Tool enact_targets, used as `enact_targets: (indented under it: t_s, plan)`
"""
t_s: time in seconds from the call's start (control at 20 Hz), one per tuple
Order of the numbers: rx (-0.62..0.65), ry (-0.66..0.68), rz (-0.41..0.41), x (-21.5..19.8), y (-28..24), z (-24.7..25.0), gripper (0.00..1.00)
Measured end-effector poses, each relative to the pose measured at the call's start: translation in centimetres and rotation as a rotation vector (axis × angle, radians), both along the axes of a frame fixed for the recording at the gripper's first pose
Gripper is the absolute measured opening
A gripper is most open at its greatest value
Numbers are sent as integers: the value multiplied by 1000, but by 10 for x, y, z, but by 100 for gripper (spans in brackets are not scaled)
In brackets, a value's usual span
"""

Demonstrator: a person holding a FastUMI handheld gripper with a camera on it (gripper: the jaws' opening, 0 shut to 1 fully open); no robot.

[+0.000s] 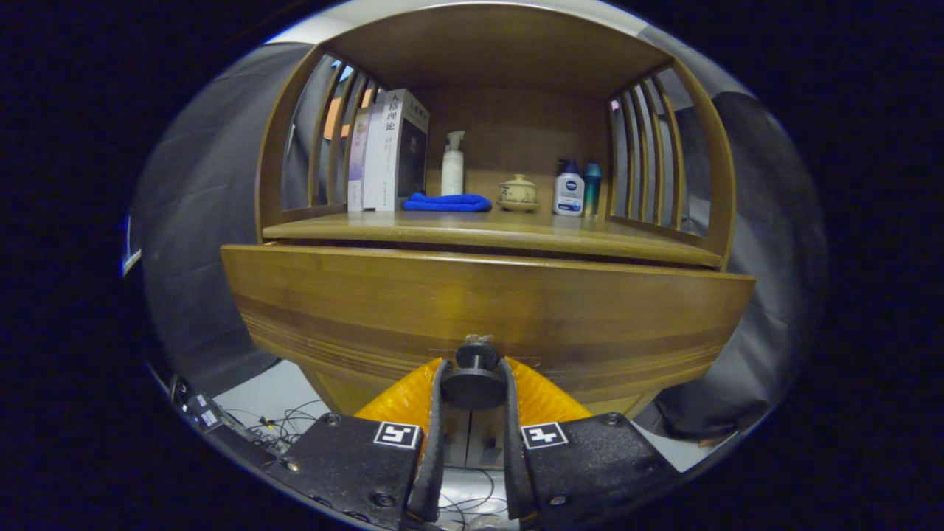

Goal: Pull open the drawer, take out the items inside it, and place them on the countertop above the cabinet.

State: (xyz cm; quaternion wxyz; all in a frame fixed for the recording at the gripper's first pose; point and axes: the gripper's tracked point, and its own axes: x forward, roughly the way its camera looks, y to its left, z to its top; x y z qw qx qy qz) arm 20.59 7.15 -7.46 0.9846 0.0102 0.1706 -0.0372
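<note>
- Two jaws of the gripper (473, 383) clamped the round dark knob (473, 377) on the brown wooden drawer front (479, 306).
- Drawer sat just below the wooden table (487, 232), slightly out.

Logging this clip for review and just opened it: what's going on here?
A person's handheld claw is closed around the round dark knob on the wooden drawer front, both fingers pressing on its sides. The drawer already stands out a little from the cabinet, but its contents can't be seen. On the countertop above sit books, a folded blue cloth, a white pump bottle, a small lidded ceramic pot and two more bottles.
</note>
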Motion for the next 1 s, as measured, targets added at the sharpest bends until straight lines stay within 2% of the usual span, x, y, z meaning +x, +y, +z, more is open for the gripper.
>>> enact_targets:
  t_s: [0.55, 0.75, 1.0]
  plan:
    - [20, -6, 23, -81, 11, -10, 37]
    - [34, -17, 33, -96, 17, -10, 36]
    - [13, -19, 24, -95, 18, -12, 37]
